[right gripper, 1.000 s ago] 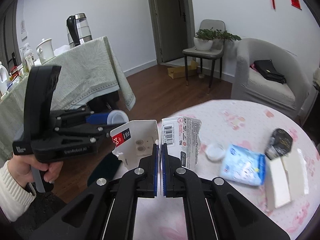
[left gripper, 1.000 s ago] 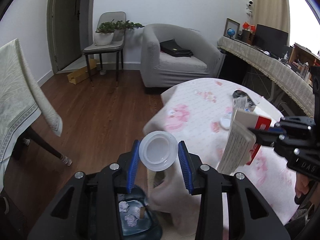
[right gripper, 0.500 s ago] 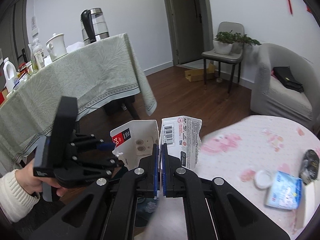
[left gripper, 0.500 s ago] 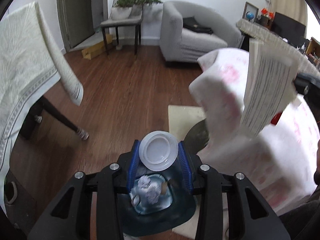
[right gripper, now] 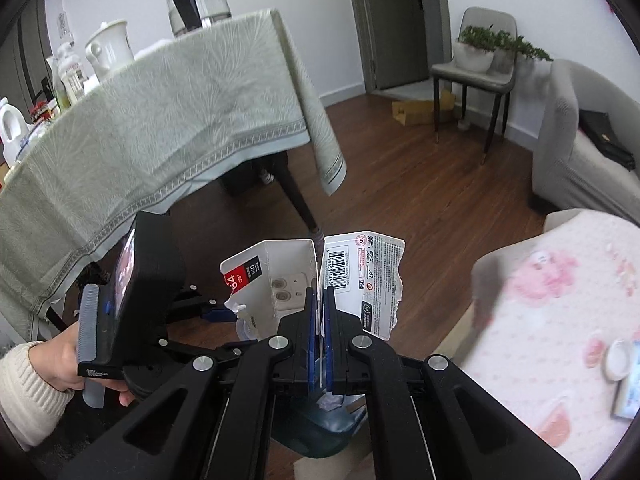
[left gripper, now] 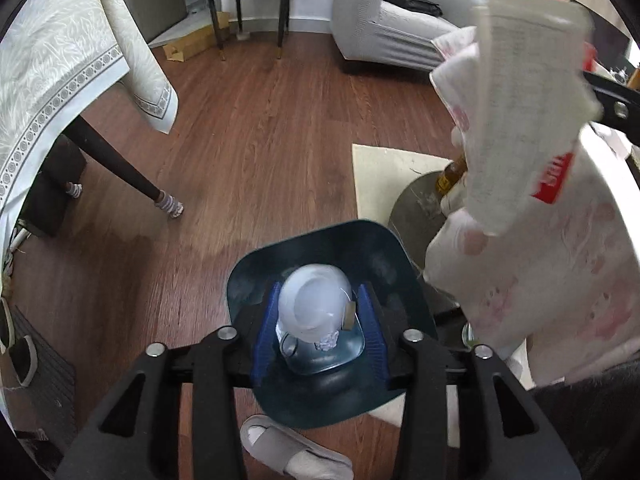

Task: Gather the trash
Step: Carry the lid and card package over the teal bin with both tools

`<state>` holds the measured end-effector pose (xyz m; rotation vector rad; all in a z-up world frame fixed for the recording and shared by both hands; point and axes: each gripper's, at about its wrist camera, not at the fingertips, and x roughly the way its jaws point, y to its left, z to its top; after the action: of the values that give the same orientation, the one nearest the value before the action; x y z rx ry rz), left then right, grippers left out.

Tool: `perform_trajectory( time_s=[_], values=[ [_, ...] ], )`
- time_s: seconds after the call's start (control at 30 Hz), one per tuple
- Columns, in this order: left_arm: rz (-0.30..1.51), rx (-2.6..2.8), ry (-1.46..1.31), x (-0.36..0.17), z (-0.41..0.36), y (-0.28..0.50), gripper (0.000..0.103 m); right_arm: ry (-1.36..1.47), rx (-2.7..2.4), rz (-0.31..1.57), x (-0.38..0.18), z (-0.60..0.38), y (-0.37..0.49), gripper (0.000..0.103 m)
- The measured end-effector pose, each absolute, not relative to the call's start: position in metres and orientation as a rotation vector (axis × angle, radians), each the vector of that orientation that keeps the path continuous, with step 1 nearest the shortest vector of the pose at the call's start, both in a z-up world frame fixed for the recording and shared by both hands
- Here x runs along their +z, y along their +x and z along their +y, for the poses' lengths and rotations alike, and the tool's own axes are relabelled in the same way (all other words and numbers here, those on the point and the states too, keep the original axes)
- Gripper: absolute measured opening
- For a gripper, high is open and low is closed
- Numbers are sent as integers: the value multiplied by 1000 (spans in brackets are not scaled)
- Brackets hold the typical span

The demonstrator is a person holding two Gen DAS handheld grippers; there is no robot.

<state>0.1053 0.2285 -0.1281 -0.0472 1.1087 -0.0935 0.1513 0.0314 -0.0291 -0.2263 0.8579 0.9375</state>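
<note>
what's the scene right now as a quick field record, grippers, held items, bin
left gripper: jaws opening, white plastic cup between them, directly over the bin
right gripper: shut on torn carton
bin: dark blue, on the wooden floor, crumpled paper inside
round table: pink floral cloth, white lid on it

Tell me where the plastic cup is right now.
In the left wrist view the cup sits low and central, between the opening left gripper pads, directly over the dark blue bin on the wood floor.
</note>
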Motion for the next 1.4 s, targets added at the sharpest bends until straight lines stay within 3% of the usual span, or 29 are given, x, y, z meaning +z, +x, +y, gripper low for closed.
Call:
perform_trajectory(
  time_s=[0.07,0.87,1.27,1.4],
  values=[
    [1110,-101,-43,-129,232,101,54,-234,941,868,-33,39,151,3],
    [979,-15,-129,-87,290,75,56,-366,969,1033,-104,108,142,3],
    [879,20,-181,-58,303,73,47,-441,977,1179,-156,117,129,3],
    [841,23,-204,-48,302,73,39,-484,964,1245,-178,119,123,3]
  ],
)
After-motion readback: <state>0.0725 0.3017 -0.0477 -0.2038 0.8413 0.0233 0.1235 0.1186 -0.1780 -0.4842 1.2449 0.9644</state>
